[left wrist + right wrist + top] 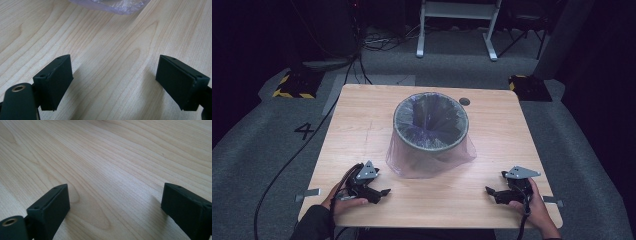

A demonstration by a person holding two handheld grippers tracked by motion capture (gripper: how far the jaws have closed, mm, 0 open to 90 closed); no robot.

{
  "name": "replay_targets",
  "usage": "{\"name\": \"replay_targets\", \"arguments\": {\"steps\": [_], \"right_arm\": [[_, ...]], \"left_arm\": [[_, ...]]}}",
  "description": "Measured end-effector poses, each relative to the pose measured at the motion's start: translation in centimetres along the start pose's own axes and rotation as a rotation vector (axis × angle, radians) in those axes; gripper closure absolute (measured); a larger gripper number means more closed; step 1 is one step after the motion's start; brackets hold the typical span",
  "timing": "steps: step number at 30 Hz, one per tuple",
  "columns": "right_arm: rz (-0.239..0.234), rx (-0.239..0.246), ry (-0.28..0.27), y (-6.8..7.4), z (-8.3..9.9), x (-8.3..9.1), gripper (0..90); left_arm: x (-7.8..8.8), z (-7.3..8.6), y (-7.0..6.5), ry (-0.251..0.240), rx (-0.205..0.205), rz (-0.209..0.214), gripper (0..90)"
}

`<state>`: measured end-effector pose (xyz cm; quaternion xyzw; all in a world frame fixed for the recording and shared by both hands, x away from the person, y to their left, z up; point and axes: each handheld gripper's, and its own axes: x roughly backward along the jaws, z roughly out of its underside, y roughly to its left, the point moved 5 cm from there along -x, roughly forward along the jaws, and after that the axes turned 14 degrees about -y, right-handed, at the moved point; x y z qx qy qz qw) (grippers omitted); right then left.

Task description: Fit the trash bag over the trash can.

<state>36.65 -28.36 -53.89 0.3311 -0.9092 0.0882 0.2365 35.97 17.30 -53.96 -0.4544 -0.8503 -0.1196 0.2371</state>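
A grey round bin (431, 122) lined with a translucent purple plastic bag (412, 162) stands in the middle of the wooden table (492, 130); the bag drapes over its rim and down the outside. My left gripper (384, 192) rests near the table's front left, held in a hand, open with nothing between its jaws. The bag's lower edge (112, 5) lies just ahead of it in the left gripper view, where the left gripper (115, 82) stands wide apart. My right gripper (488, 190) rests at the front right, also open and empty, over bare wood (112, 170).
A small dark round hole (464, 101) sits near the table's far edge. Beyond the table are grey carpet, cables, yellow-black striped blocks (294, 85) and a white frame's legs (457, 30). Metal brackets (308, 194) stick out at the table's front sides.
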Motion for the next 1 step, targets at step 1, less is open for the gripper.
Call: {"name": "replay_targets", "arguments": {"steps": [1], "right_arm": [[0.0, 0.001, 0.0, -0.01, 0.01, 0.0, 8.2]], "left_arm": [[0.0, 0.0, 0.0, 0.0, 0.0, 0.0, 13.5]]}}
